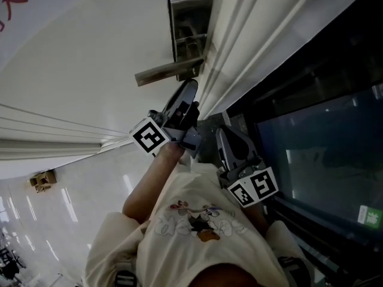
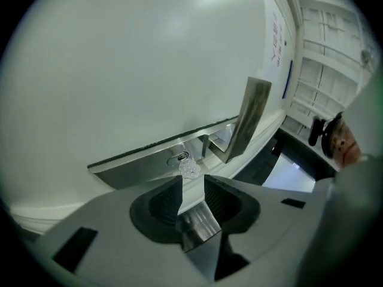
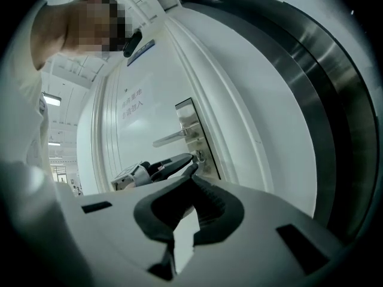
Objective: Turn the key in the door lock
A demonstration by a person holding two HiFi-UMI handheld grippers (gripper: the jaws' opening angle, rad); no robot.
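Note:
The steel lock plate (image 2: 161,158) on the white door (image 2: 119,70) carries a lever handle (image 2: 251,115) and, beneath it, a small key (image 2: 189,168) with a clear head sticking out of the keyhole. My left gripper (image 2: 192,181) is open, its two fingertips just short of the key head and on either side of it, neither pad pressing on it. From the right gripper view, the left gripper (image 3: 192,160) reaches to the key (image 3: 199,156). My right gripper (image 3: 192,176) hangs back from the door, shut and empty. In the head view both grippers (image 1: 192,94) (image 1: 222,135) sit below the handle (image 1: 167,72).
The white door frame (image 1: 251,34) runs along the lock side of the door. Beyond it is a dark glass panel (image 1: 323,142). Red writing (image 1: 12,11) marks the door's far part. The person's pale shirt (image 1: 191,232) fills the bottom of the head view.

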